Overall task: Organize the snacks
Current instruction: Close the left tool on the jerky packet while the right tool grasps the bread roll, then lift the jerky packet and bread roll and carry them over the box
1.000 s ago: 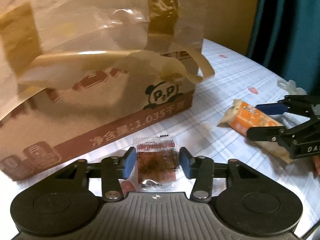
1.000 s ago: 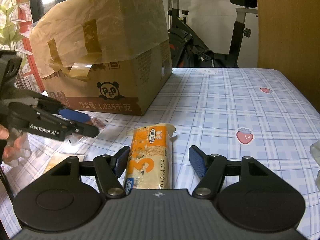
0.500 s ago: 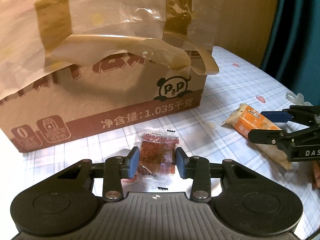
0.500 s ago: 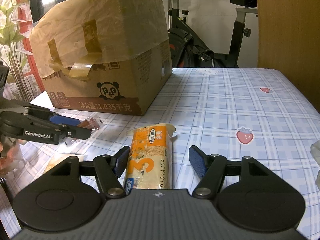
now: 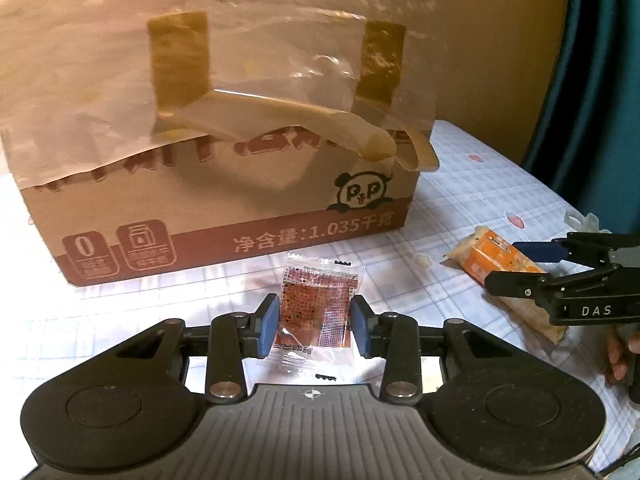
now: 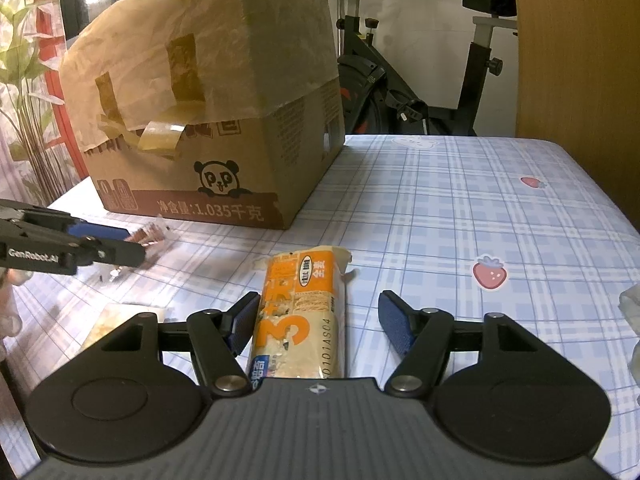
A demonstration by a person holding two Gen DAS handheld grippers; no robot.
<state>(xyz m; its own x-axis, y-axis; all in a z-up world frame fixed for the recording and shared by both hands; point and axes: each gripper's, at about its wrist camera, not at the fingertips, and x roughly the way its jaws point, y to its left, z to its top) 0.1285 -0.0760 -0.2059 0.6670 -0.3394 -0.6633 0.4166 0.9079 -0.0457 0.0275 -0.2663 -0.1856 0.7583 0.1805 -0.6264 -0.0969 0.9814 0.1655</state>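
Jaws of our left gripper are pinching a small clear sachet of reddish snack by its sides, just in front of the taped cardboard box. We are judging this the pick-up step; next we must carry it to wherever the snacks are being gathered. Our right gripper is standing wide over the orange cracker packet lying on the checked desk, one pad beside it, the other apart.

Stood beyond the right tongs: an exercise bike against a white wall. Hung right of the left tongs: a teal curtain.
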